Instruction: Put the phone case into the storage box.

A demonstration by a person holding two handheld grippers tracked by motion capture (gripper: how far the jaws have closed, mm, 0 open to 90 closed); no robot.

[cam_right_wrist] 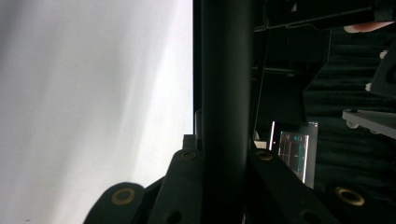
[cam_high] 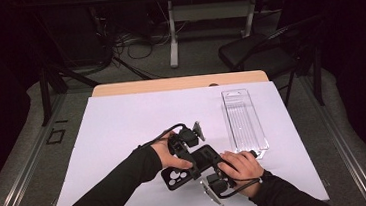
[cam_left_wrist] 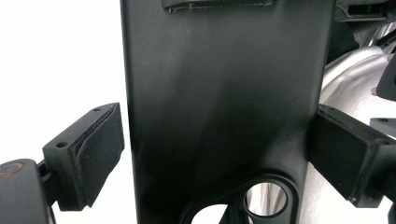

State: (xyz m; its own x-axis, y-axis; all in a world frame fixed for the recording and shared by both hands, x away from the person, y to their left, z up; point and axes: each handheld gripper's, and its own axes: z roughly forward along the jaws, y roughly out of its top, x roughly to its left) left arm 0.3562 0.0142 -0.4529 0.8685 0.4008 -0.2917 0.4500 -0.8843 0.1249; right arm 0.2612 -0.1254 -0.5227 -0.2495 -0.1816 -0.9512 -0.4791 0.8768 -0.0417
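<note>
A black phone case [cam_high: 205,157] with camera cut-outs is held above the white sheet [cam_high: 123,128] between both hands. In the left gripper view the case [cam_left_wrist: 224,102] stands between the jaws of my left gripper [cam_left_wrist: 219,154]. Its left pad [cam_left_wrist: 95,149] stands a sliver off the case's edge, and its right pad [cam_left_wrist: 341,158] lies against the other edge. From above, my left gripper [cam_high: 195,163] straddles the middle of the case. My right gripper [cam_high: 219,162] is shut on the case's right end. Its own view has the case edge-on [cam_right_wrist: 224,70] between the right gripper's jaws [cam_right_wrist: 223,158].
A clear plastic tray [cam_high: 243,120] lies on the sheet to the right of the hands. The wooden table edge [cam_high: 179,83] lies at the back, with a black chair [cam_high: 262,51] and cables on the floor behind it. A lit screen [cam_right_wrist: 294,154] glows in the background.
</note>
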